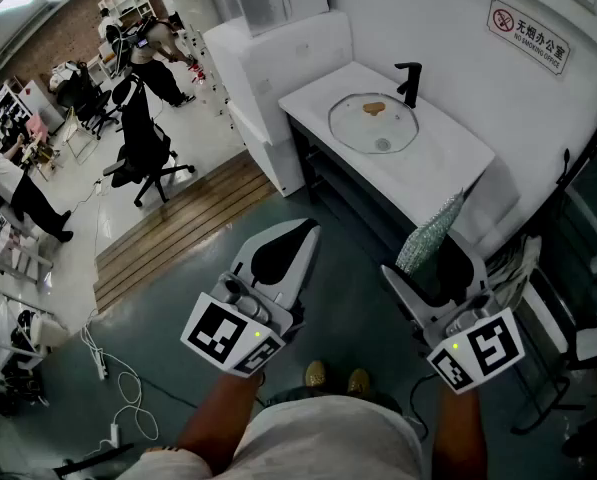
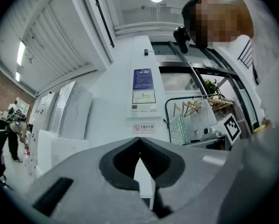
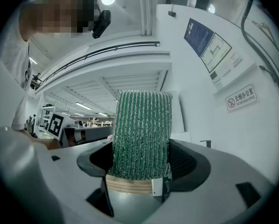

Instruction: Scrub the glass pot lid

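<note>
Clamping a green scrubbing sponge (image 3: 141,125) upright between its jaws, the right gripper (image 3: 140,164) left the sponge's knitted face standing clear above the tips, with the pale backing layers seated low in the throat. Beside it, the left gripper (image 2: 140,140) had its jaws pressed fully together on nothing.

Both tools were held out in front of the person, roughly level, above a grey-green floor (image 1: 168,313). Ahead and well apart from them, the glass pot lid (image 1: 358,128) lay flat on a white counter (image 1: 453,158). It sat near a black faucet (image 1: 410,83), with a brown smear (image 1: 375,107) on the glass on the faucet's side. Neither gripper touched the lid.

By the look of it, scrubbing had not begun, and the step in hand was the approach with the sponge ready. The next move appeared to call for closing the gap to the counter and tipping the sponge's green face down onto the glass at the smear. The empty left gripper would likely have to brace the lid at its knob (image 1: 382,144) or rim so that it would not skate across the smooth top.
</note>
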